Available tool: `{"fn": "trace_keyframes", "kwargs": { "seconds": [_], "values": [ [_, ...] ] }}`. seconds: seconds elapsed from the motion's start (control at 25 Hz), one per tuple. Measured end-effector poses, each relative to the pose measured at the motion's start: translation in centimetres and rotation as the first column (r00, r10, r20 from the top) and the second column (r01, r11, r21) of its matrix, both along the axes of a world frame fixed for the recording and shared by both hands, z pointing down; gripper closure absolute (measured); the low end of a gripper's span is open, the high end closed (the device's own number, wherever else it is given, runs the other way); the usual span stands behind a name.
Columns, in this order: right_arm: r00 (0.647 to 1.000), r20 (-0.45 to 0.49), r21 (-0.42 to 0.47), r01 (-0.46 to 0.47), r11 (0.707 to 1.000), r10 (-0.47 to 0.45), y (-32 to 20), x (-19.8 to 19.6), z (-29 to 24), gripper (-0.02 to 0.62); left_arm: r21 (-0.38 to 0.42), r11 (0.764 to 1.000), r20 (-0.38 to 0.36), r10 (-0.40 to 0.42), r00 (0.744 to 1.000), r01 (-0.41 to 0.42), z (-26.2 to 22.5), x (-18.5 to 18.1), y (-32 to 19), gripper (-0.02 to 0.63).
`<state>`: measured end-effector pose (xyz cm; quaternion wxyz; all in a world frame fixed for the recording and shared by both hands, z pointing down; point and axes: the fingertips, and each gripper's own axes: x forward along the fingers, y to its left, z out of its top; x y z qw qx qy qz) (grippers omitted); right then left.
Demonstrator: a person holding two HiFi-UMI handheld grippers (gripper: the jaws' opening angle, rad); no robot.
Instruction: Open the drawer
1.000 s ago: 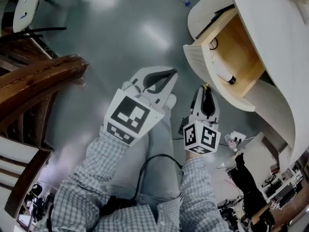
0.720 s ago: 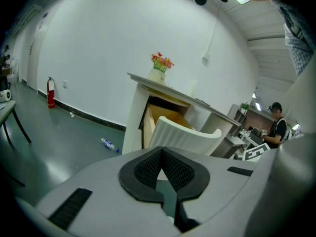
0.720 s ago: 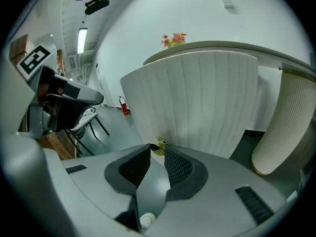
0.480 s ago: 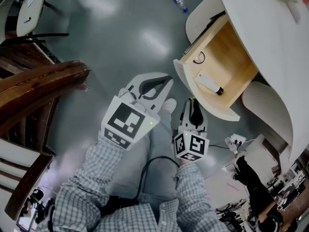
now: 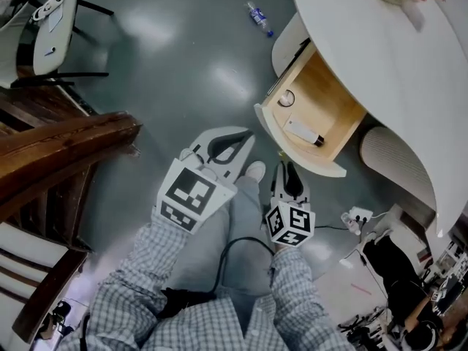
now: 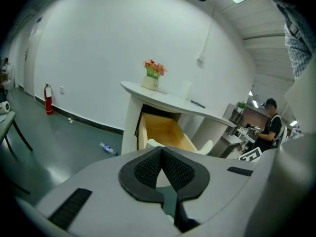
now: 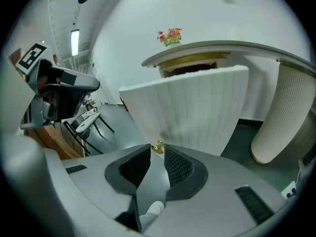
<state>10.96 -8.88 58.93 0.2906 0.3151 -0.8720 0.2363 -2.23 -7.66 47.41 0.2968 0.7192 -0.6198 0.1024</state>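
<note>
Drawer stands pulled out, right jaws loose at its knob

Drawer [image 5: 330, 108] juts out from under the white table [image 5: 365, 42], straight ahead of both pairs of jaws, its wooden inside open to view. A white tube with a dark cap [image 5: 303, 132] lies in it, and a small round thing [image 5: 286, 99] sits farther back. The right gripper [image 5: 282, 170] points at the ribbed white drawer front [image 7: 192, 107]. Its jaws stand apart and released, with the brass knob [image 7: 158, 147] just ahead of the tips and no pad pressing on it. The left gripper [image 5: 247, 135] is beside the right one, a little farther from the drawer front. Its jaws are clenched tip to tip on nothing. Beyond the left jaws a bottle [image 5: 257, 17] lies on the floor, and a pot of flowers [image 6: 153, 75] stands on the table above the drawer.
</note>
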Motion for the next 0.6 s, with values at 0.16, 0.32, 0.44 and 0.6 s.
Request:
{"fn": "trace_keyframes", "kwargs": {
  "seconds": [0.16,0.32,0.44,0.6],
  "values": [
    [0.999,0.020,0.034,0.039,0.999,-0.040,0.4,0.7,-4.0,0.546,0.018,1.000,-0.007,0.021,1.000,-0.021,-3.2,0.2,-0.5,0.603],
    [0.996,0.067,0.068,0.052,0.996,-0.057,-0.1,1.2,-8.9,0.575,0.036,0.999,0.006,0.038,0.999,-0.038,-6.6,0.5,-1.0,0.603],
    [0.991,0.113,0.090,0.055,0.994,-0.066,-1.2,1.2,-12.6,0.578,0.054,0.997,0.015,0.054,0.998,-0.055,-9.3,0.7,-1.5,0.603],
    [0.987,0.154,0.137,0.034,0.990,-0.055,-2.8,1.9,-17.4,0.580,0.076,0.995,0.016,0.066,0.998,-0.067,-12.9,1.3,-2.0,0.603]
  ]
}}
